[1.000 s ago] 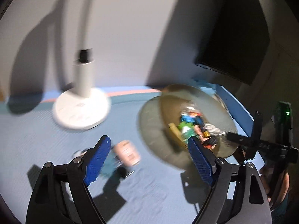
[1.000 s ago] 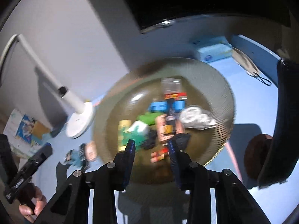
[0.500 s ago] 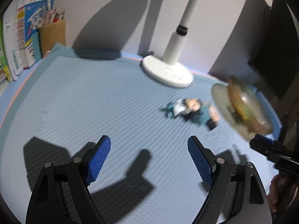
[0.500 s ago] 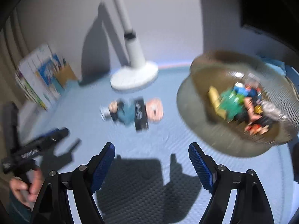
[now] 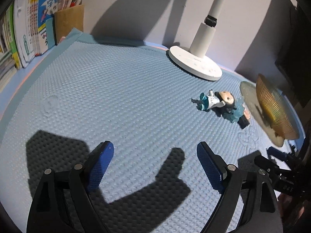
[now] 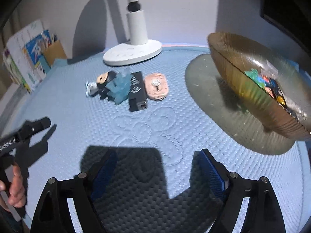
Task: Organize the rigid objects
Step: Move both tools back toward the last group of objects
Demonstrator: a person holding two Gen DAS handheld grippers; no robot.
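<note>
A toy figure in teal and black lies on the blue mat, touching a black box and next to a pink oval case. The figure also shows in the left wrist view. A ribbed amber bowl holding several small colourful items stands at the right; it also shows at the far right of the left wrist view. My left gripper is open and empty above the mat. My right gripper is open and empty, well short of the objects.
A white lamp base and post stand behind the objects. Books and a brown pen holder line the far left edge. The left gripper appears at the left of the right wrist view.
Both grippers have swung away from the bowl and pulled back low over the mat. The right gripper's jaws went from narrow to wide open. The objects have not moved.
</note>
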